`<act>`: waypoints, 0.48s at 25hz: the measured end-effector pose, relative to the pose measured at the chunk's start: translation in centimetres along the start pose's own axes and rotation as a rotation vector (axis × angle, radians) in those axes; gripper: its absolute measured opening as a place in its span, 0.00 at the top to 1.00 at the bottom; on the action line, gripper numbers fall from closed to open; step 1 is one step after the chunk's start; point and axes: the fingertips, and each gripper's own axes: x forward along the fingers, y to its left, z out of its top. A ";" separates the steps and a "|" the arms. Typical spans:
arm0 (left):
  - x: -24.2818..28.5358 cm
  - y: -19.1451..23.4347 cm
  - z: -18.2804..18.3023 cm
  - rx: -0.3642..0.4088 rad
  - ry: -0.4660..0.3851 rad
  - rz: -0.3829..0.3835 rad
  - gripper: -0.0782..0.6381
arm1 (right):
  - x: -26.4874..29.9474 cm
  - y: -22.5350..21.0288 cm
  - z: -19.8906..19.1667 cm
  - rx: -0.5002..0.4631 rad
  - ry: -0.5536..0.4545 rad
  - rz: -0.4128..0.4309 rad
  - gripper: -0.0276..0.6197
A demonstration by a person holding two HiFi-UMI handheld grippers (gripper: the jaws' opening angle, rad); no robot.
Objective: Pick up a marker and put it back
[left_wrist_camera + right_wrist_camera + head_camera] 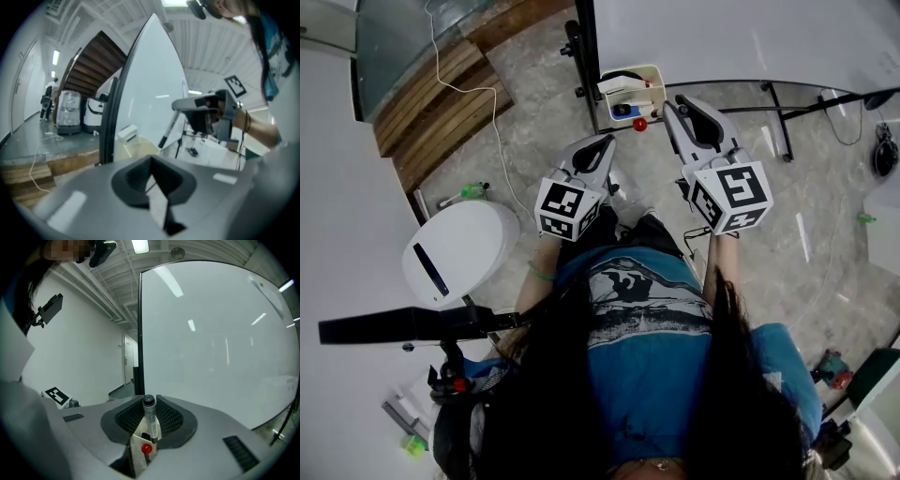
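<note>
Already picked up the marker (pixel 150 417): gripping it with the right gripper (pixel 673 111), upright between both pads, dark cap end up and close to that gripper's camera, other end pointing down. Holding it in the air in front of the whiteboard (pixel 211 343), near the board's left edge, just beside the near right corner of the cream tray (pixel 654 73) that sits at this edge. Cannot tell whether directly above the tray or slightly outside it. Visible through the gap under the marker: a pale piece of the tray and a small red round thing (pixel 639 124), nature not clear.

Holding the left gripper (pixel 605 145) to the left and a little nearer, apart from the tray, jaws only slightly parted and nothing between them. Probably has no part in this step.

Judged from this: first half finished, second half not yet. Left to do: bring the marker over the tray, lower it until resting inside, then loosen the jaws and draw the gripper back. Should take care not to push the red thing while lowering.
</note>
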 end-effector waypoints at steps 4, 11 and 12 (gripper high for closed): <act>0.0 0.2 -0.2 -0.012 0.003 0.005 0.89 | 0.0 -0.1 0.1 -0.010 0.000 -0.005 0.83; -0.2 0.5 -0.2 -0.026 -0.005 0.012 0.89 | 1.6 -0.6 -0.6 -0.078 0.027 -0.024 0.83; -0.2 0.5 -0.2 -0.026 -0.006 0.012 0.89 | 2.0 -0.7 -1.0 -0.092 0.039 -0.028 0.83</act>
